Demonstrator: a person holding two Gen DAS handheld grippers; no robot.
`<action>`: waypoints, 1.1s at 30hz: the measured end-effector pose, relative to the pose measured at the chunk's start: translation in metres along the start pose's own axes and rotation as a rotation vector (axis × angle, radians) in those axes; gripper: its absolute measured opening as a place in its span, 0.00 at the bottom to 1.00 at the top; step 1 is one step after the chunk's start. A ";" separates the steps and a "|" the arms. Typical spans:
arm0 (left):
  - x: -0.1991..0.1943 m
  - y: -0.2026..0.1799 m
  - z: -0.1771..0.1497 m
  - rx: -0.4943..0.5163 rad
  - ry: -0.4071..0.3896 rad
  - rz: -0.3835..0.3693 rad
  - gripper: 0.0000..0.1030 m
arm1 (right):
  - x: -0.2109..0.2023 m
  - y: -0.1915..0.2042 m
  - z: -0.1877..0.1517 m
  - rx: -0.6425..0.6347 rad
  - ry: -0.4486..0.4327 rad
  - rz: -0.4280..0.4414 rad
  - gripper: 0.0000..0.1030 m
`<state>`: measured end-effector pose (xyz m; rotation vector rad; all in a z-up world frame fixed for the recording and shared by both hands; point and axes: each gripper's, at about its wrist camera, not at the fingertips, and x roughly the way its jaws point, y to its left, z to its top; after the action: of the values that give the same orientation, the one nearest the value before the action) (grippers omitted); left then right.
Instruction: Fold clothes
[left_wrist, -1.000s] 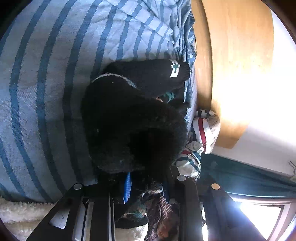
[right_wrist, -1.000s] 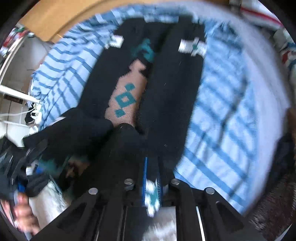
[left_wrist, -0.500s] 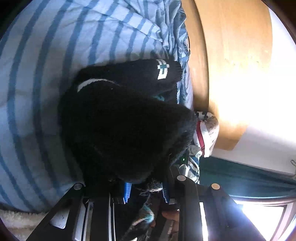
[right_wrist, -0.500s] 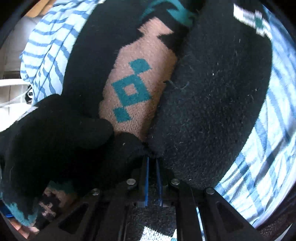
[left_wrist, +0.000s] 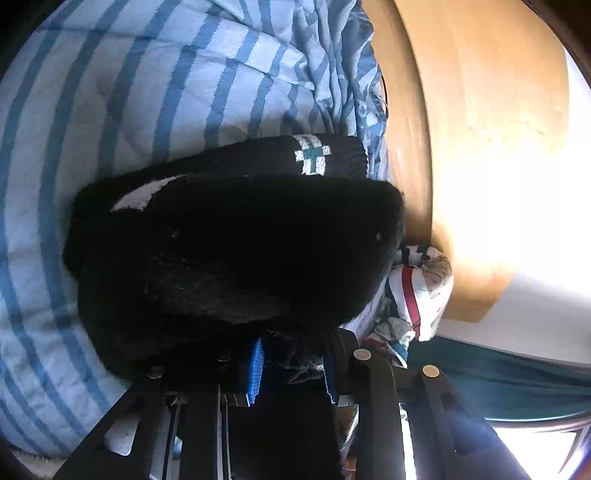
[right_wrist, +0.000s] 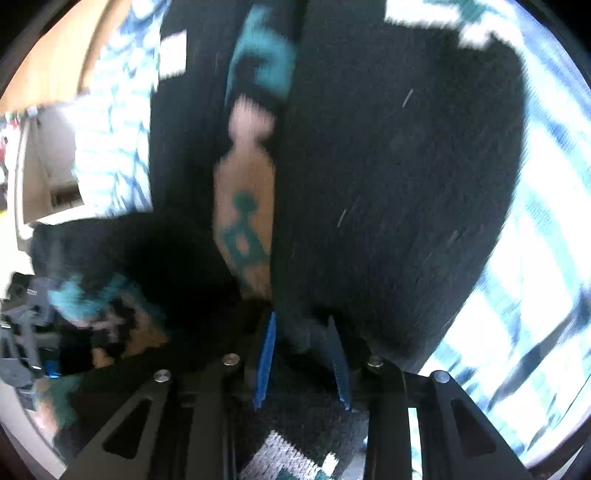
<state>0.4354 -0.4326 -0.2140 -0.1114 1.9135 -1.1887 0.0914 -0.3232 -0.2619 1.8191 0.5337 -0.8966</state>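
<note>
Right wrist view blurred; black sweater (right_wrist: 388, 177) hides bedding (right_wrist: 524, 266).

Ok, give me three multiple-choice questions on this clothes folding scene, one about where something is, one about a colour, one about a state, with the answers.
1. Where does the black sweater lie?
A. on the striped bedding
B. on a chair
C. on bare floor

2. What colour are those stripes?
A. red
B. blue
C. yellow

3. How does the left gripper stand?
A. wide open, nothing between
B. out of view
C. with black knit between its fingers

Answers:
A, bedding shows on several sides of the sweater.
B, blue bands on pale blue.
C, fabric fills the gap between the blue pads.
</note>
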 end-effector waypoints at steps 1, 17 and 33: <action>0.005 -0.002 0.003 0.000 -0.006 0.009 0.27 | -0.013 -0.003 0.002 0.005 -0.048 -0.003 0.36; 0.046 -0.022 0.015 0.091 -0.059 0.009 0.30 | -0.122 0.002 -0.072 0.073 -0.646 -0.059 0.56; 0.013 -0.013 0.019 0.486 -0.088 0.268 0.57 | -0.041 0.007 -0.012 0.094 -0.547 -0.265 0.40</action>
<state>0.4359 -0.4590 -0.2158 0.3375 1.4622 -1.3984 0.0744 -0.3131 -0.2227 1.5097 0.3875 -1.5581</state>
